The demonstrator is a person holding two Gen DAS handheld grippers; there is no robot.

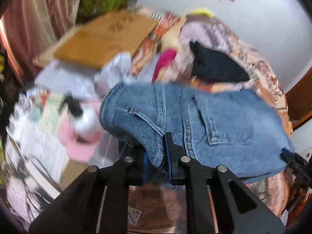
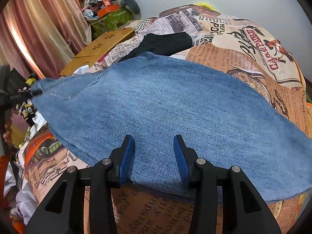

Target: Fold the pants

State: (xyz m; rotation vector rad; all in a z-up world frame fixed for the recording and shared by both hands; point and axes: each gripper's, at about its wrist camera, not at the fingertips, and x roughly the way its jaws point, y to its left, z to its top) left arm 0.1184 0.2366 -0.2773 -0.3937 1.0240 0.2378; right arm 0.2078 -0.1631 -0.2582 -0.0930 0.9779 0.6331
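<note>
Blue jeans [image 1: 224,117] hang stretched between my two grippers above a bed covered in a newspaper-print sheet [image 2: 243,54]. A back pocket faces the left wrist view. My left gripper [image 1: 156,150] is shut on a thick rolled fold of denim at the jeans' near end. From the right wrist view it shows as a dark shape [image 2: 33,92] pinching the far left corner. My right gripper [image 2: 154,152] holds the jeans [image 2: 175,101] near their lower edge, and denim fills the whole gap between its blue pads. It appears at the right edge in the left wrist view [image 1: 288,155].
A black garment [image 2: 161,42] lies on the bed beyond the jeans. A wooden lap board [image 2: 101,48] leans at the bed's far left, near striped curtains [image 2: 42,29] and a green box [image 2: 111,21] of clutter. Loose clothes and a pink item [image 1: 78,140] lie at the left.
</note>
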